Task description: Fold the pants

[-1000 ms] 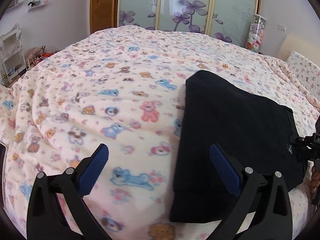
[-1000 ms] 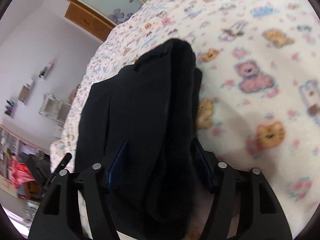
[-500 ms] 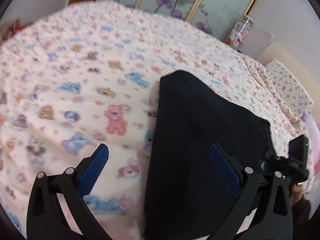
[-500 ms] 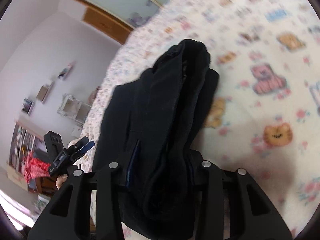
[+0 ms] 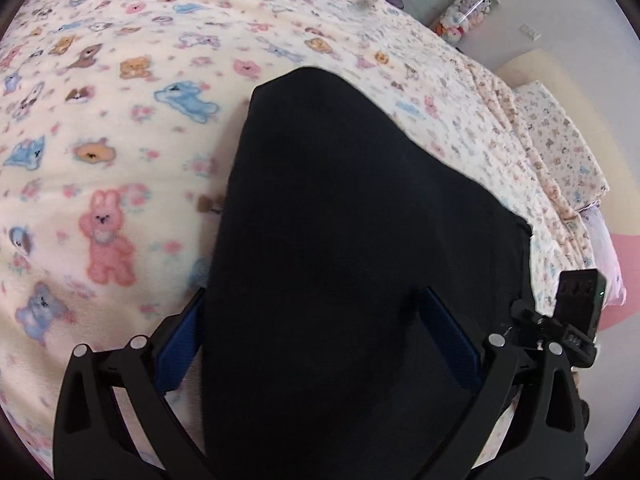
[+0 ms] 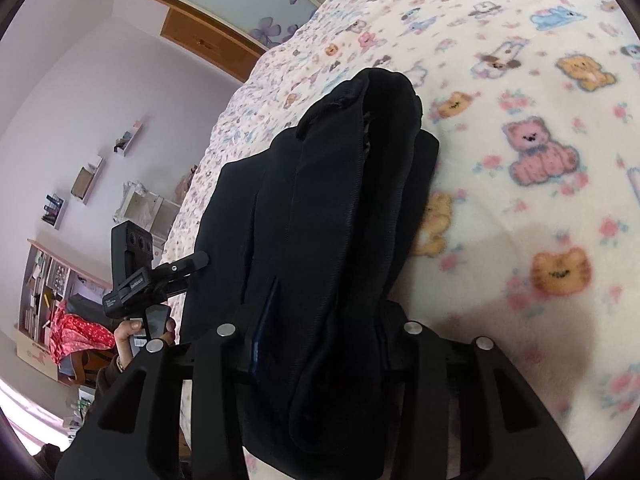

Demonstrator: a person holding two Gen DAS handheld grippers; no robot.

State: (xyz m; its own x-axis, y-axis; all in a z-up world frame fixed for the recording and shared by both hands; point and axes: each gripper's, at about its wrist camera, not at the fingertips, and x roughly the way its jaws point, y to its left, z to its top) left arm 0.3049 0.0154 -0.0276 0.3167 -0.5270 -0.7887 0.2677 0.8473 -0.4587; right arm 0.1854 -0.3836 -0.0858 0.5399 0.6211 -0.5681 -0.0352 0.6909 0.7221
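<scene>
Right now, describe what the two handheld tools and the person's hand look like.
Both the left tool and the right tool have matte black triangular-cutout fingers, silver round bolts and blue pads. The hand is bare with a dark sleeve cuff.

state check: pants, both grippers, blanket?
black pants: folded into a layered stack, lying on the bed
left gripper: jaws wide, straddling the near end of the pants, not clamped
right gripper: shut on the pants' thick folded edge
animal-print blanket: spread flat under the pants
</scene>
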